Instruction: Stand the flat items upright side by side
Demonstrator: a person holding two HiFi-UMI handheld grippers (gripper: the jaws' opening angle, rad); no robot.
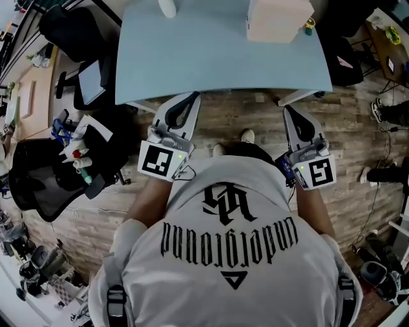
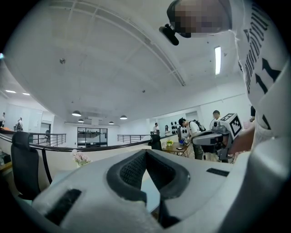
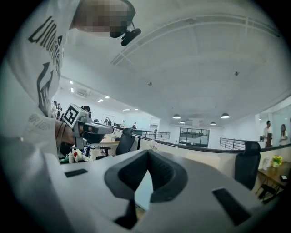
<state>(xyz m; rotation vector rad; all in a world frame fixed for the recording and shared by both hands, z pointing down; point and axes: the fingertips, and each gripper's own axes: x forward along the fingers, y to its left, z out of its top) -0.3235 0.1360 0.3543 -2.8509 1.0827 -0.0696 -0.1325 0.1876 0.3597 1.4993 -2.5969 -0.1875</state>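
Note:
From the head view, both grippers are held level in front of the person's body, just short of the front edge of a light blue table (image 1: 223, 60). The left gripper (image 1: 192, 97) is shut with nothing in its jaws, and the left gripper view shows its dark pads (image 2: 132, 170) closed together over the tabletop. The right gripper (image 1: 289, 111) is likewise shut and empty, pads (image 3: 163, 175) meeting. At the table's far edge stand a pale pink box (image 1: 279, 19) and a white object (image 1: 167, 7). I cannot make out any flat items.
A black office chair (image 1: 38, 182) and a stand with bottles (image 1: 80, 158) crowd the left side. A small yellow-green thing (image 1: 309, 25) sits beside the box. Cables and shoes lie on the wooden floor (image 1: 358, 140) at right. People stand at a distant desk (image 2: 179, 148).

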